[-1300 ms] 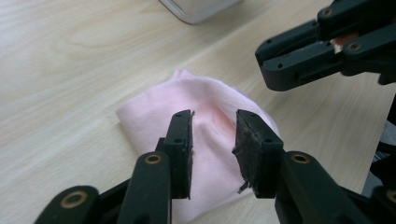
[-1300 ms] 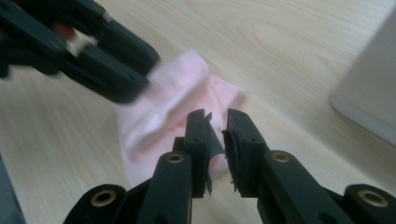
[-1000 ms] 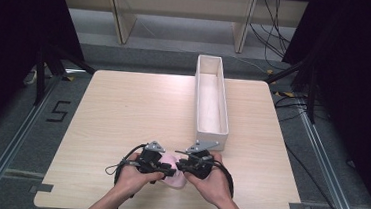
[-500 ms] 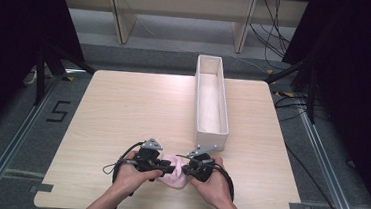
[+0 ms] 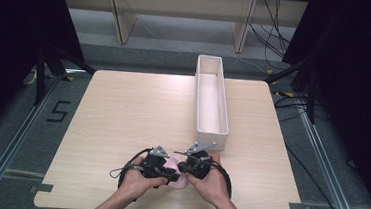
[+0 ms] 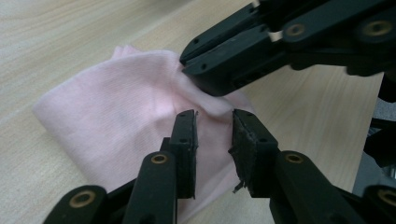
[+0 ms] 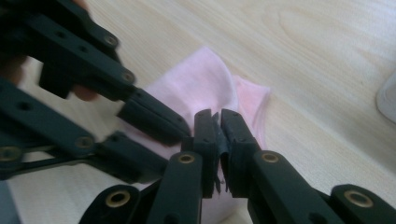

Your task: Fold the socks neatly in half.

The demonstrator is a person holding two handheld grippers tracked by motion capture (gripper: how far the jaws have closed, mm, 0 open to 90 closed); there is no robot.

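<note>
Here the worktop [image 5: 123, 109] carries a long white box [image 5: 212, 102] right of centre and a pink cloth [image 6: 116, 112] at the lower middle. The right gripper [image 7: 217, 122] has just closed, its jaws pinching a fold of cloth. The left gripper [image 6: 214, 128] stands part open over the cloth, gripping nothing.

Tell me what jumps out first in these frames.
Two hand-held grippers meet nose to nose over a pink cloth at the table's near edge. The right gripper has just been closing and now pinches a fold of the cloth, while the left gripper has its fingers apart astride a ridge of it. A long white tray lies lengthwise on the table's right half, beyond the hands.
</note>
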